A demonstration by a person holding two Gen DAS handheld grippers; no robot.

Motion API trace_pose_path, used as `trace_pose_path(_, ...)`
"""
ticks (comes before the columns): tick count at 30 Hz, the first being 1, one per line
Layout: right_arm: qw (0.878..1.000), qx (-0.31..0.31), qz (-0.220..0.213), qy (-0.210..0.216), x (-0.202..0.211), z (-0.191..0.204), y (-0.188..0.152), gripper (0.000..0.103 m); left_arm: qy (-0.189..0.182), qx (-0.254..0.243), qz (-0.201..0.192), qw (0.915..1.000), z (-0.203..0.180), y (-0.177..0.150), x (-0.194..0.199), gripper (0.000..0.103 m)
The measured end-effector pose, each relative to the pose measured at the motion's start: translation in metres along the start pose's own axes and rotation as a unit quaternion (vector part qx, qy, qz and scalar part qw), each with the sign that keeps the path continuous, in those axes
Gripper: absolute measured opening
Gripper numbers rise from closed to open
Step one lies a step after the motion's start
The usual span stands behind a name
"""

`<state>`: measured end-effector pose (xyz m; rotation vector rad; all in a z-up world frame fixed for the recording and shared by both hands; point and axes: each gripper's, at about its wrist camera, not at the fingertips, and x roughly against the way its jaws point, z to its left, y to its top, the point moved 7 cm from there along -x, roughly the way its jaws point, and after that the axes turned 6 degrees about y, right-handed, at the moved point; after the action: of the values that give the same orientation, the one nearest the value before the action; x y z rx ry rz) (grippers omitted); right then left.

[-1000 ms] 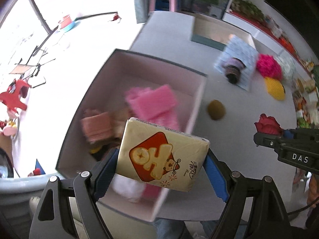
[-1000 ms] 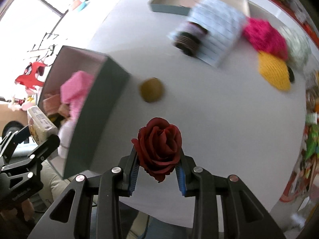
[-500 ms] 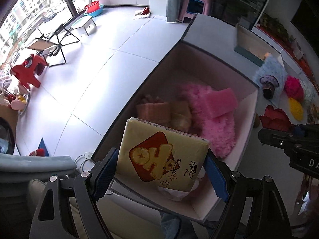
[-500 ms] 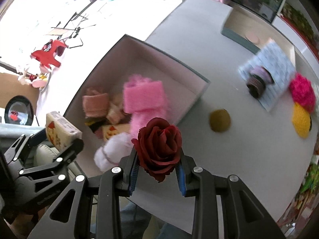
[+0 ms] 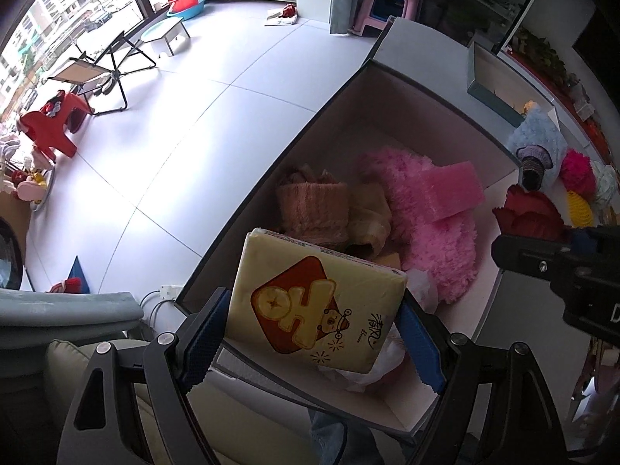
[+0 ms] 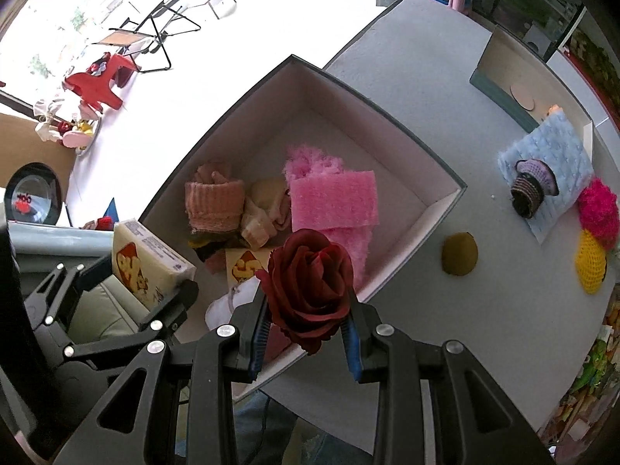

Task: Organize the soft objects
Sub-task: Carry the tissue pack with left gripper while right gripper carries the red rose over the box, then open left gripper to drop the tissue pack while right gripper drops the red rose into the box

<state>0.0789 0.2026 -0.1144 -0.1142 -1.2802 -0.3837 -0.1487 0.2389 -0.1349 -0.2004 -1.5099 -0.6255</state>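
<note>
mostly grey table [image 6: 407, 58], pale tiled floor [image 5: 186, 116], red stool [image 5: 50, 128]

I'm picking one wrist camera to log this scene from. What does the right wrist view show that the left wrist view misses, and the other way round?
Only the right wrist view shows the olive ball on the table and the second tissue pack lying in the box.

Only the left wrist view shows the front of the tissue pack held in the left gripper, and the wall socket on the floor.

Both show the rose in the right gripper, the pink sponge and the blue cloth.
</note>
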Motion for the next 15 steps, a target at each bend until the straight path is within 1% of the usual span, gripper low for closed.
trace_pose_path(15, 1.0, 0.017, 0.013, -0.011, -0.0095, 0.0095, 0.006, 0.035, -0.001, -0.003, 0.01, 0.9999, -0.0021, 0.0004, -0.0083, 0.084)
